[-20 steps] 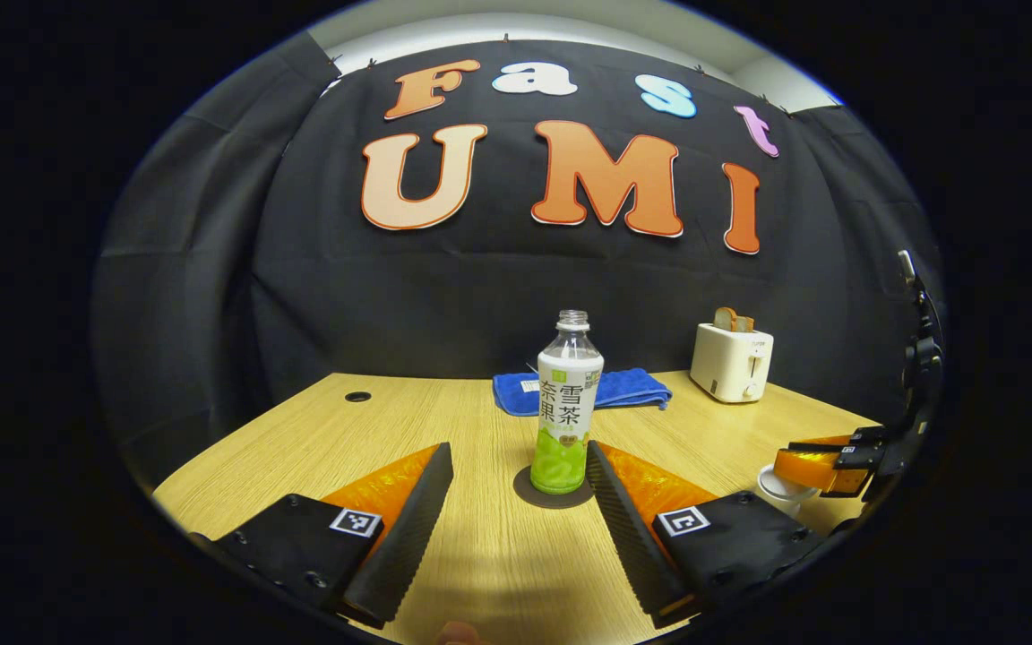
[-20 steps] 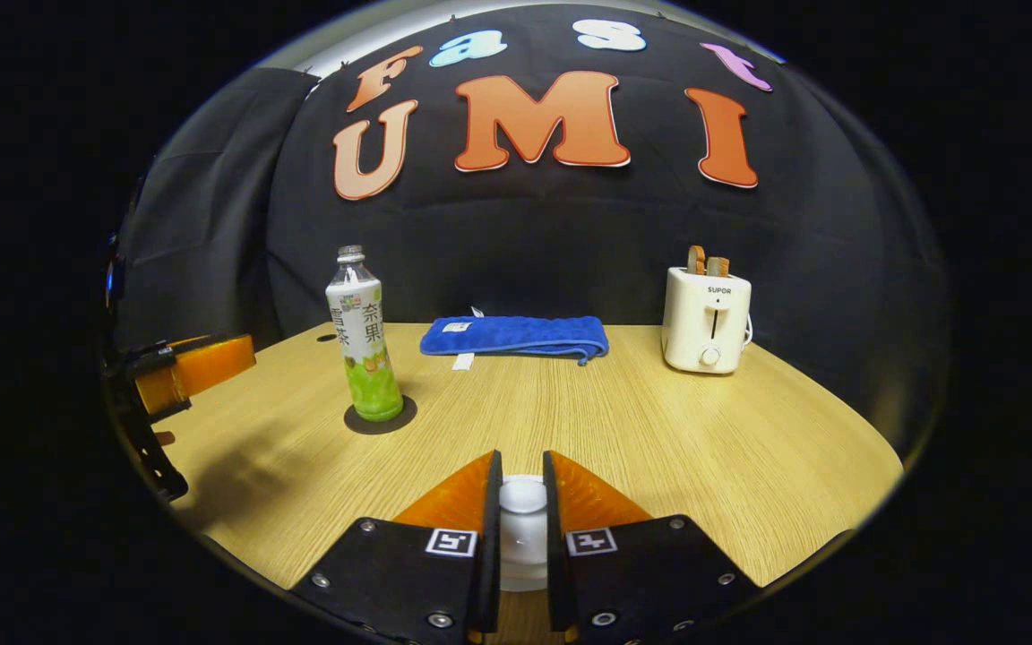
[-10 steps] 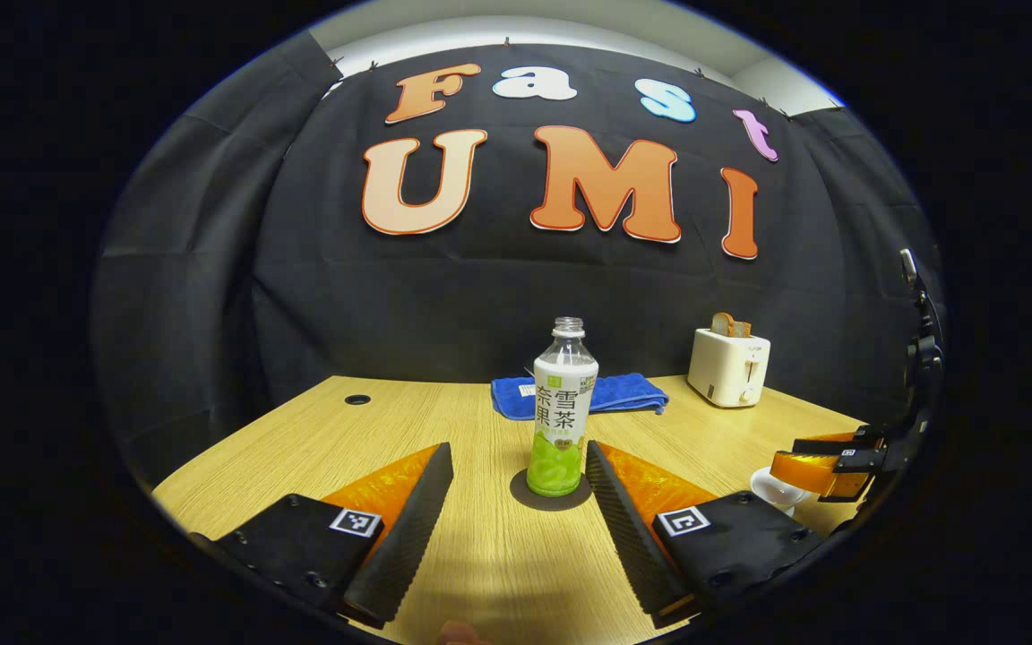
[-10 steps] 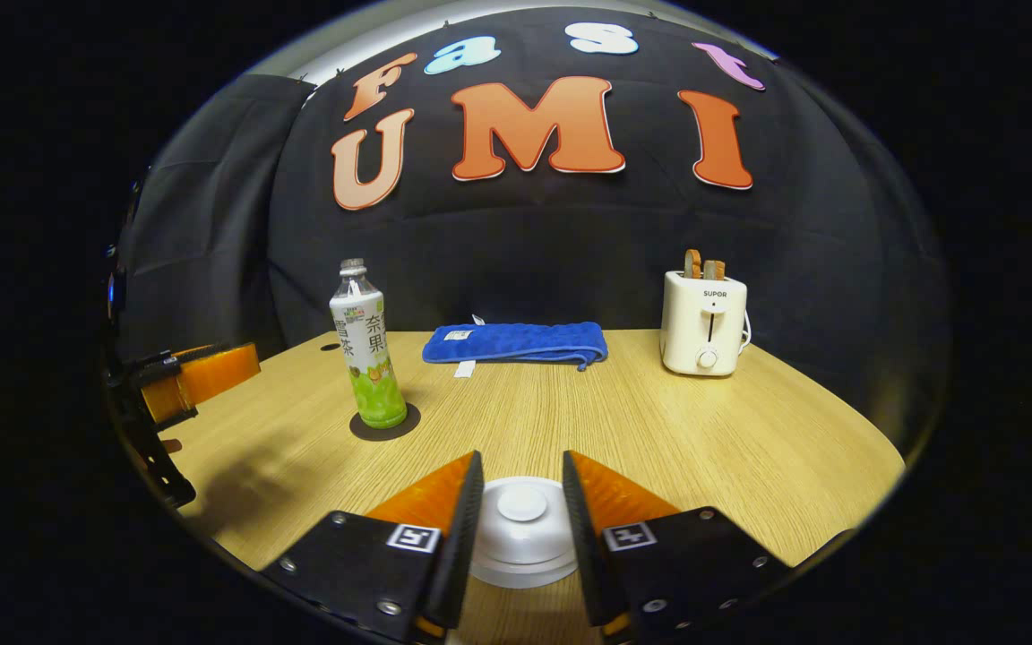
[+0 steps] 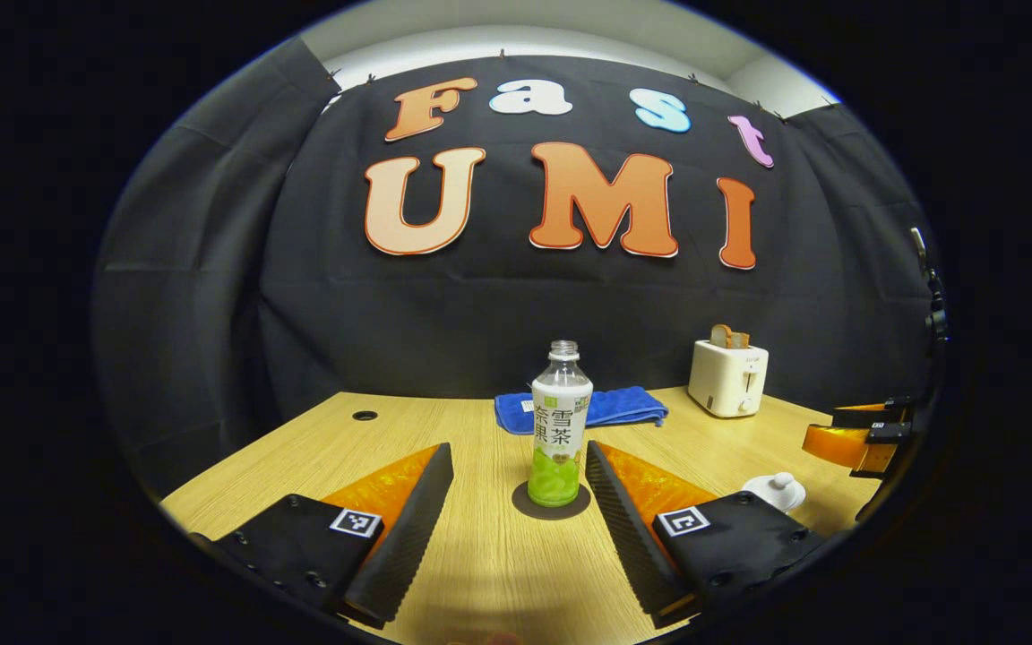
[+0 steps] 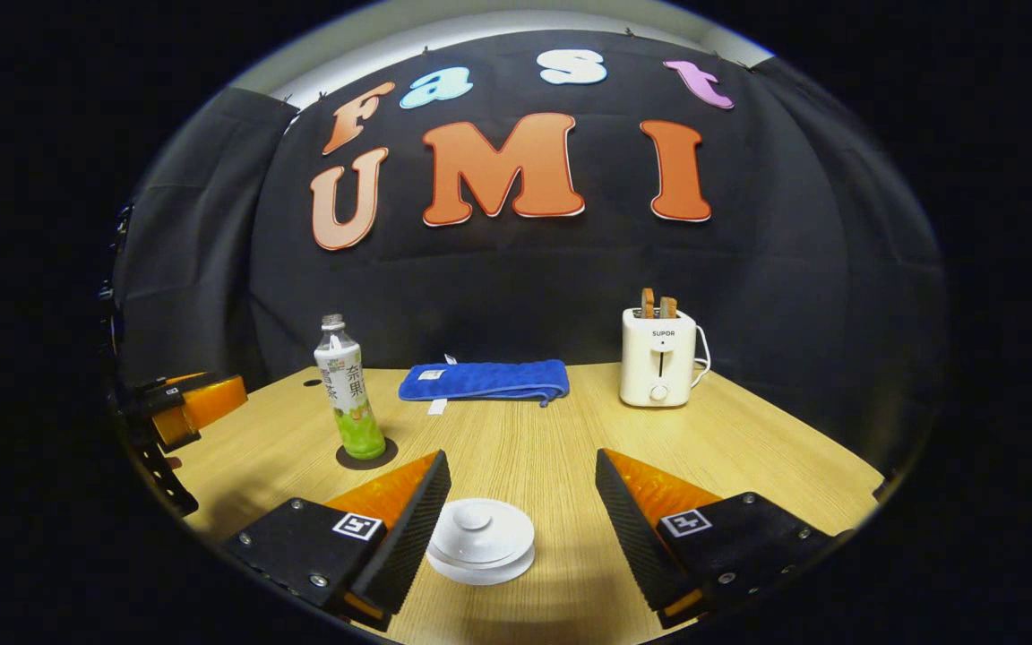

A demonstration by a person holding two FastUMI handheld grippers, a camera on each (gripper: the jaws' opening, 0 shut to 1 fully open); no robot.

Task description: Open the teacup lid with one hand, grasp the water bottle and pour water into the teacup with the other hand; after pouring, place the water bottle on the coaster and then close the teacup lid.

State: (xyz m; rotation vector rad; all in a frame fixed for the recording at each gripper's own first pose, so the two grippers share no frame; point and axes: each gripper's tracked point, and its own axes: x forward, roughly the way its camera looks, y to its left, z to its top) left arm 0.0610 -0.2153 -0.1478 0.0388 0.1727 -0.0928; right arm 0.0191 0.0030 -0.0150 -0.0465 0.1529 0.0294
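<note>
A black cloth wall closes off the back of the booth, and a pale wood-grain counter (image 6: 749,448) runs in front of it. Against the cloth lie a folded blue towel (image 6: 485,380) and a cream toaster (image 6: 657,357) with two slices of bread standing in its slots.

The water bottle (image 5: 559,424) stands upright on the dark round coaster (image 5: 551,501), uncapped, with green liquid low in it. In the left gripper view it sits straight ahead, beyond the tips of the left tongs (image 5: 518,479), whose jaws are spread wide and touch nothing.

In the right gripper view the white teacup (image 6: 481,541) stands on the counter with its lid (image 6: 483,530) seated on top, knob up. It sits between the wide-open jaws of the right tongs (image 6: 520,488), just beside the left finger and well apart from the right one; neither finger presses on it. The bottle and coaster lie farther off to the left, and the left tongs show at the left edge.

In the left gripper view the lidded teacup sits low on the right, with the right tongs above and beyond it at the edge.
</note>
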